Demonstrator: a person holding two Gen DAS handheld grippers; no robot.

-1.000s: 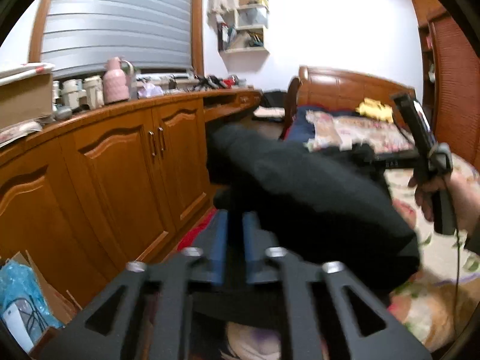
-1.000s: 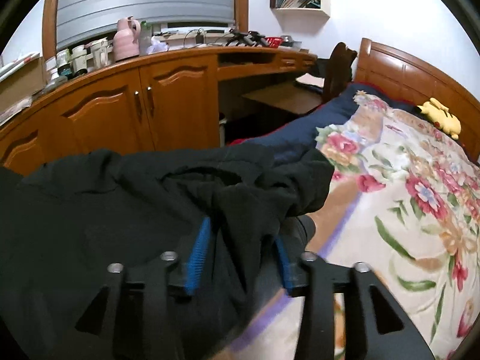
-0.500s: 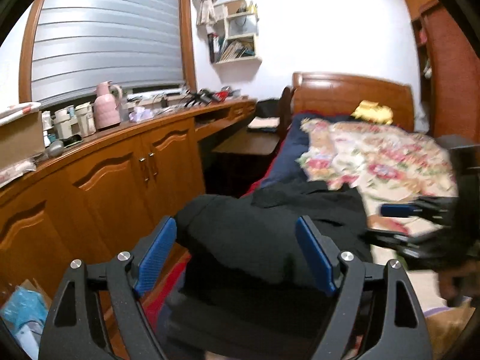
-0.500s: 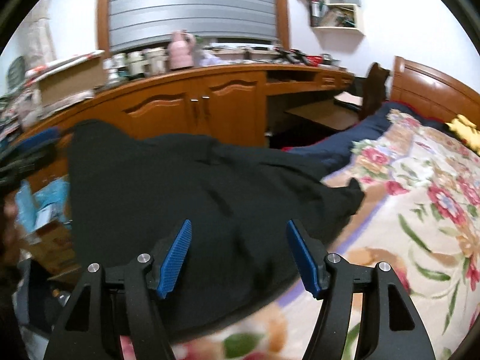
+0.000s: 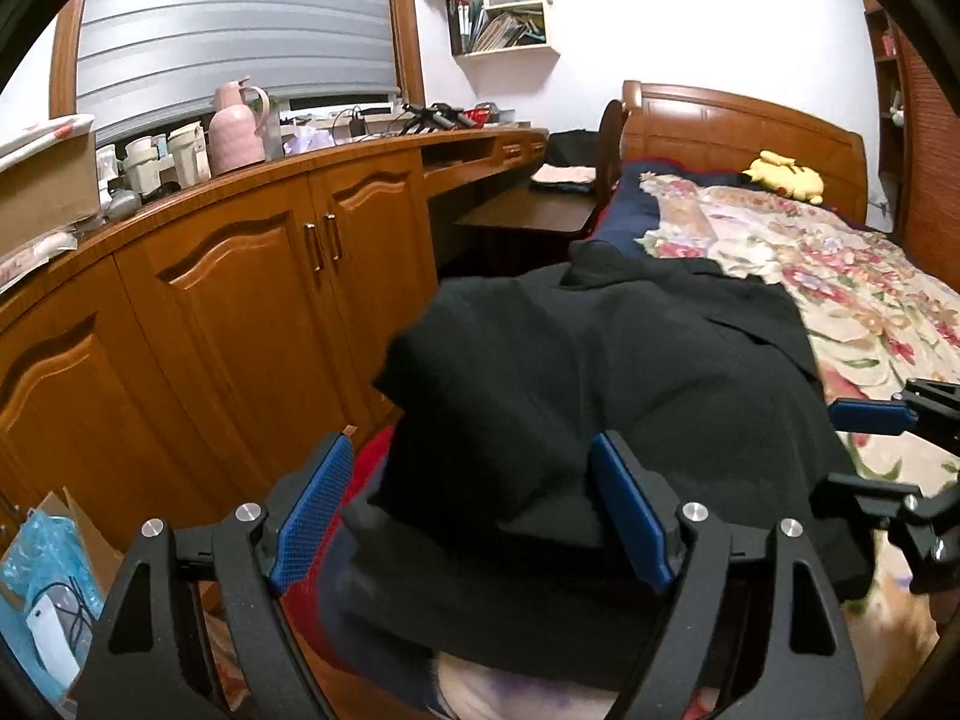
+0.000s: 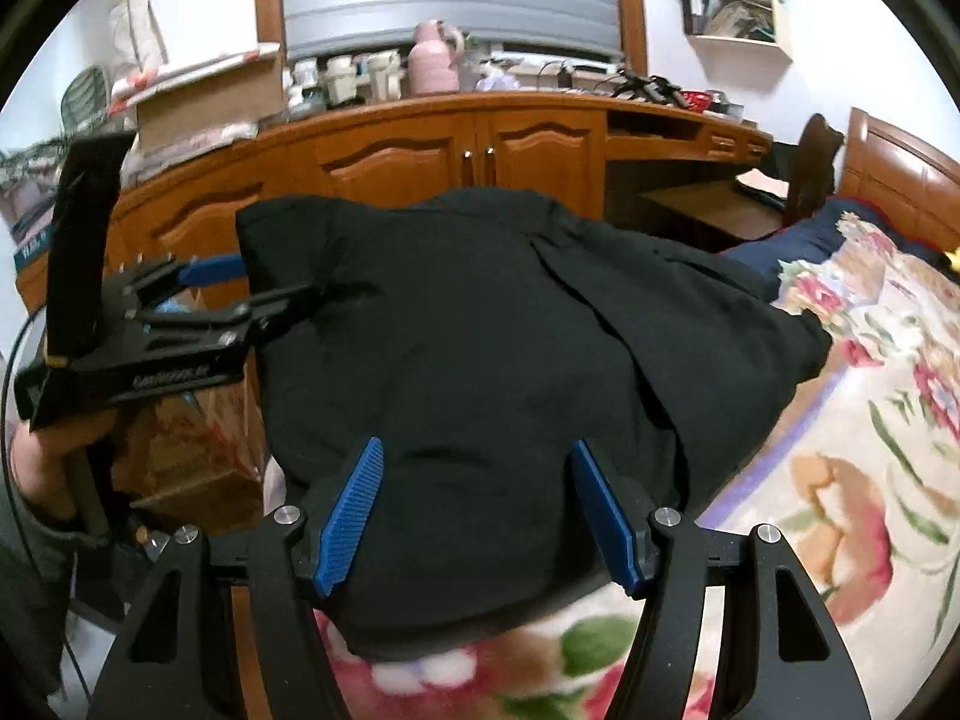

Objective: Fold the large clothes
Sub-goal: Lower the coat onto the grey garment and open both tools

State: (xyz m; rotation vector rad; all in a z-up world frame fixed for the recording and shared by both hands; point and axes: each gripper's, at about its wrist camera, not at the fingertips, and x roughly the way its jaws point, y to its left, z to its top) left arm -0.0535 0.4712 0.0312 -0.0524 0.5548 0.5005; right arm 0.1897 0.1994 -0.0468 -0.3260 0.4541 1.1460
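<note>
Black garment (image 5: 600, 396) (on the bed (image 5: 870, 300)) lies beneath both open hand-held grippers.

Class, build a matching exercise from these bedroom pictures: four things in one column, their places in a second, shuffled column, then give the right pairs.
Things:
1. black garment
2. yellow plush toy
3. pink jug
4. books

Places:
A. on the wall shelf
B. on the wooden cabinet top below the blind
C. by the headboard
D. at the near edge of the bed, on the floral blanket

Pairs: 1-D, 2-C, 3-B, 4-A
</note>
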